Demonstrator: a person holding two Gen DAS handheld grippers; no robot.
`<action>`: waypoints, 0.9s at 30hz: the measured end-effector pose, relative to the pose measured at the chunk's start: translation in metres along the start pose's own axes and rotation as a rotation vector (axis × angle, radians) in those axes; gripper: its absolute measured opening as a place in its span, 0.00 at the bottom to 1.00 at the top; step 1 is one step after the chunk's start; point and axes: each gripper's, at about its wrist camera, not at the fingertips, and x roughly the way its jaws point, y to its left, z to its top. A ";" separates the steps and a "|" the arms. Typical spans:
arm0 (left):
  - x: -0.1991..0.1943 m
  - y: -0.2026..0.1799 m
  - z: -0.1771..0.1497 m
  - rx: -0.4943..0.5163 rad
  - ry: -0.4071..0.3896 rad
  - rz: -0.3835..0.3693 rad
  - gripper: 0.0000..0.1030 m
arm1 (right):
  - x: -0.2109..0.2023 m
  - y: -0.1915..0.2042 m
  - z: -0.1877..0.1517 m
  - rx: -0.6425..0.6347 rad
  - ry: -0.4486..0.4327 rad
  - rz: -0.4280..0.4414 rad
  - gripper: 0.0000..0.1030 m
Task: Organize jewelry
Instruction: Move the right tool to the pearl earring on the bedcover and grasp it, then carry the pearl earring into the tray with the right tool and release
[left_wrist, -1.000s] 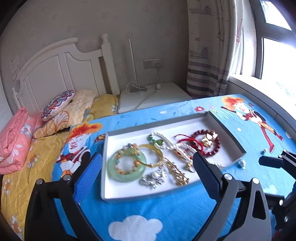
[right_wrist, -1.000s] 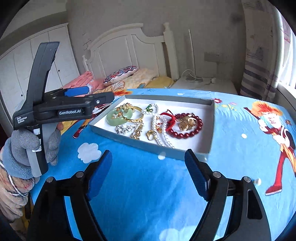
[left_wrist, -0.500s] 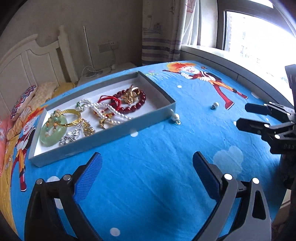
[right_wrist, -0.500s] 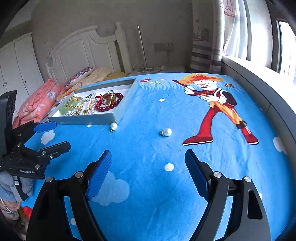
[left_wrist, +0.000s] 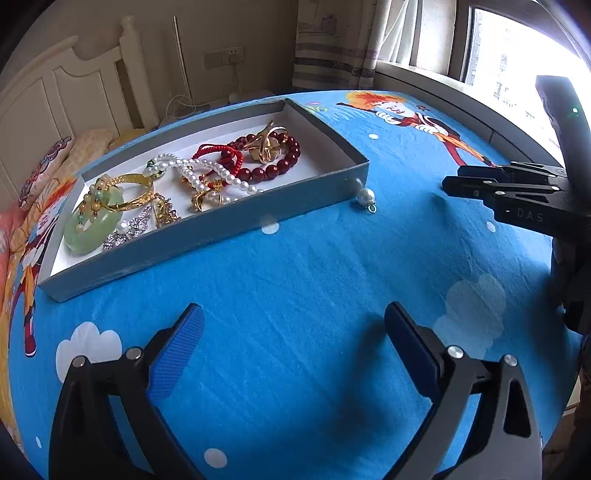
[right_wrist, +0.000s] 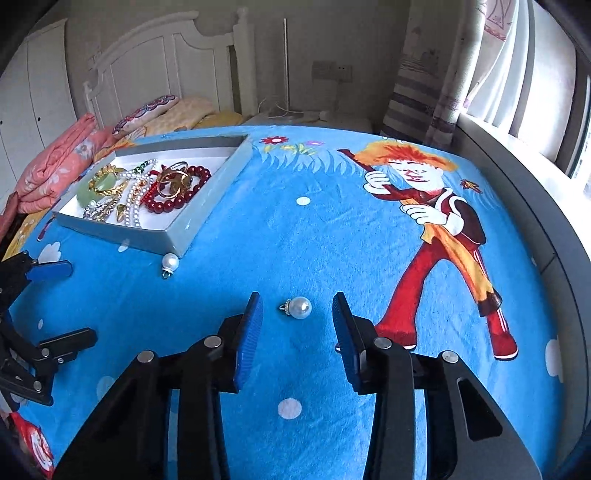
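Note:
A grey box (left_wrist: 207, 236) (right_wrist: 207, 206) on the blue bedspread holds a green jade bangle (left_wrist: 92, 225), gold bangle, pearl strand and dark red bead bracelet (right_wrist: 177, 195). One pearl pendant (left_wrist: 365, 195) (right_wrist: 170, 263) lies beside the box's corner. A second pearl pendant (right_wrist: 299, 307) lies between the fingers of my right gripper (right_wrist: 297, 328), which is open and partly closed in around it without touching. My left gripper (left_wrist: 291, 350) is open and empty above bare bedspread; it also shows at the left edge of the right wrist view (right_wrist: 51, 302).
The bed's white headboard (right_wrist: 162, 66), pillows (right_wrist: 147, 114) and a pink folded quilt (right_wrist: 55, 158) lie behind the box. A nightstand with cables (left_wrist: 221, 103) and a curtain stand at the back. The grey window ledge (right_wrist: 524, 192) runs along the right.
Both grippers moved from the box toward the loose pearls. The right gripper came down over the second pearl pendant and its jaws narrowed. The left gripper drew nearer the box, still wide open.

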 end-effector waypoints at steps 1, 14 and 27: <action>-0.001 0.000 0.000 0.002 -0.002 0.004 0.94 | 0.003 -0.002 0.001 0.003 0.012 0.006 0.37; -0.002 -0.001 -0.001 0.001 0.001 0.035 0.94 | 0.001 0.022 -0.003 -0.106 0.007 -0.061 0.16; 0.028 -0.052 0.044 -0.007 -0.009 -0.014 0.60 | -0.010 0.007 -0.003 -0.015 -0.045 0.000 0.16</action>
